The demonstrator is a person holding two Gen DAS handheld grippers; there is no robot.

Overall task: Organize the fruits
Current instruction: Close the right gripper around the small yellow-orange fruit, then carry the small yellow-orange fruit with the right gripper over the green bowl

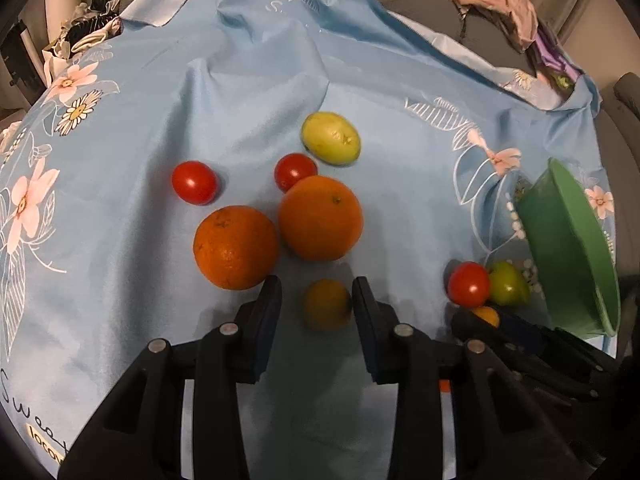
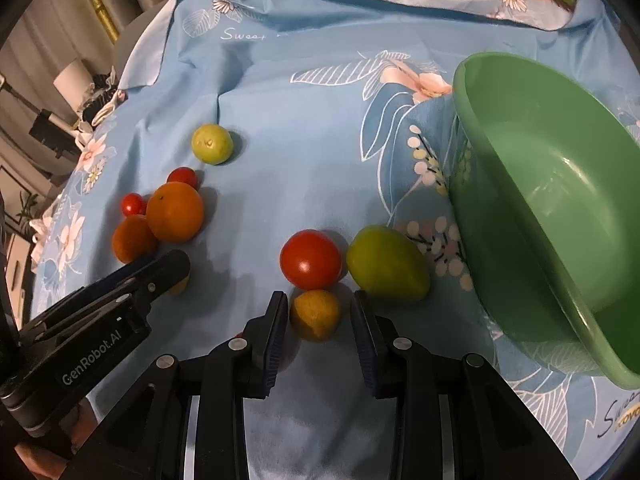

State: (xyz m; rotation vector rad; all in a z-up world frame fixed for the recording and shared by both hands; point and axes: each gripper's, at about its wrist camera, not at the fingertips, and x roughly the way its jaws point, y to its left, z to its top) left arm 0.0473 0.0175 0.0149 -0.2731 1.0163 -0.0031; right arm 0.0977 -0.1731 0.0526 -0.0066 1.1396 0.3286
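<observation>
Fruits lie on a blue floral cloth. My left gripper is open around a small yellow-orange fruit, not clamped on it. Ahead lie two oranges, two red tomatoes and a yellow-green fruit. My right gripper is open around another small yellow fruit. Just past it lie a red tomato and a green fruit. A green bowl stands tilted at the right, empty inside.
The left gripper's body reaches in from the left in the right wrist view. Crumpled pink and purple cloth lies at the far right edge. Clutter sits beyond the cloth's far left corner.
</observation>
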